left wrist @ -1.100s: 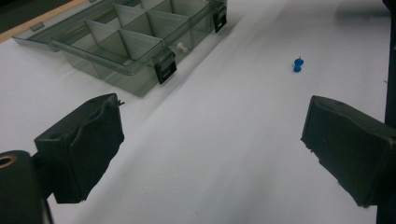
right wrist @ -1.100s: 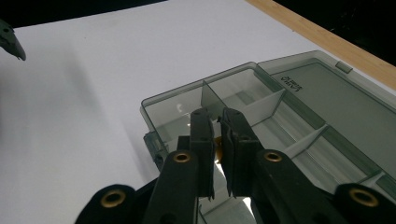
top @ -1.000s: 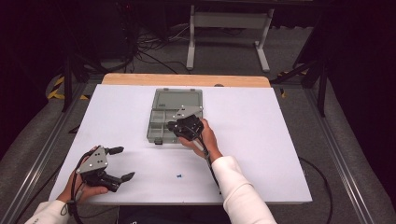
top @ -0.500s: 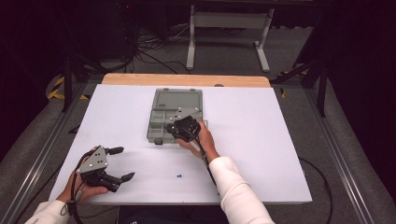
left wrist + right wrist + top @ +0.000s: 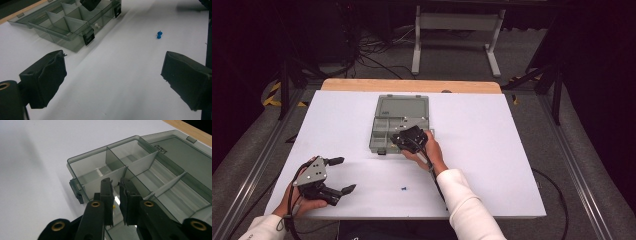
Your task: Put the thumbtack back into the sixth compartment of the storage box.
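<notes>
Right tool (image 5: 115, 183) slightly parted over one organizer box (image 5: 384, 131); left tool (image 5: 340, 175) released; one blue pushpin (image 5: 403, 188).

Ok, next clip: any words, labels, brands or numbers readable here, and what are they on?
None can be read.
Box lid: a short line of dark raised print near its corner, too small and blurred to read in the right gripper view.
Box lid: no print can be made out in the high view.
Blue pushpin, white table, left gripper, right gripper: no writing visible.
</notes>
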A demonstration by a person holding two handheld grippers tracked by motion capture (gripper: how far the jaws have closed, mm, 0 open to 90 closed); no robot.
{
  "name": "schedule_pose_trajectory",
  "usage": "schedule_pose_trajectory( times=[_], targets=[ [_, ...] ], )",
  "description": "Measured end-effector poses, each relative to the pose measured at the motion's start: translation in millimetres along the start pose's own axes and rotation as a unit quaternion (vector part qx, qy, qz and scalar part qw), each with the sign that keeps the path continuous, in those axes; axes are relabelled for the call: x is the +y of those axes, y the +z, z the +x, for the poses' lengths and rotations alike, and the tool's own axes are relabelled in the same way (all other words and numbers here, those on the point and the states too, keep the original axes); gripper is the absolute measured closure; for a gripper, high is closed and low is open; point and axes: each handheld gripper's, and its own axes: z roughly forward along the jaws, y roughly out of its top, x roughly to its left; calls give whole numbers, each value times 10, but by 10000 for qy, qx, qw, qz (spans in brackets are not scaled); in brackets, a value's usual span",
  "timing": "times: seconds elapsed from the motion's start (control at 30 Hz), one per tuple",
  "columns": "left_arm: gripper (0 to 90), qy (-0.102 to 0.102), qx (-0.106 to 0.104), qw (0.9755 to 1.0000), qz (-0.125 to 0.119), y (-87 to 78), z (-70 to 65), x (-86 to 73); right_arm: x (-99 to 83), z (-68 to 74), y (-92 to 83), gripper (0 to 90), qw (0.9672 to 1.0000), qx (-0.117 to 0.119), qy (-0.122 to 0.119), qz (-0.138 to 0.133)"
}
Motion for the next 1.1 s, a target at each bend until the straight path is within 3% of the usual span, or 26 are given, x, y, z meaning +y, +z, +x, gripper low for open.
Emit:
schedule_pose_trajectory(
  times=[0.43, 0.57, 0.7, 0.77, 0.87, 1.1],
  targets=[
    [68, 7, 33, 10000, 2, -3, -8, 2, -55, 96, -261, 737, 9990, 79, -168, -408],
    [68, 7, 2, 10000, -8, 2, -7, 0, -73, 136, -358, 602, 9986, 5, -213, -486],
    [68, 9, 0, 10000, 18, 13, -8, -2, -107, 159, -470, 539, 9979, -2, -174, -627],
    [68, 14, 3, 10000, 24, 14, -8, -1, -112, 165, -484, 521, 9978, -2, -182, -634],
    [68, 20, 13, 10000, 32, 14, -13, 2, -127, 207, -559, 439, 9976, -77, -312, -611],
    [69, 20, 28, 10000, 31, 3, -9, 2, -217, 235, -665, 249, 9976, -196, -339, -569]
  ],
)
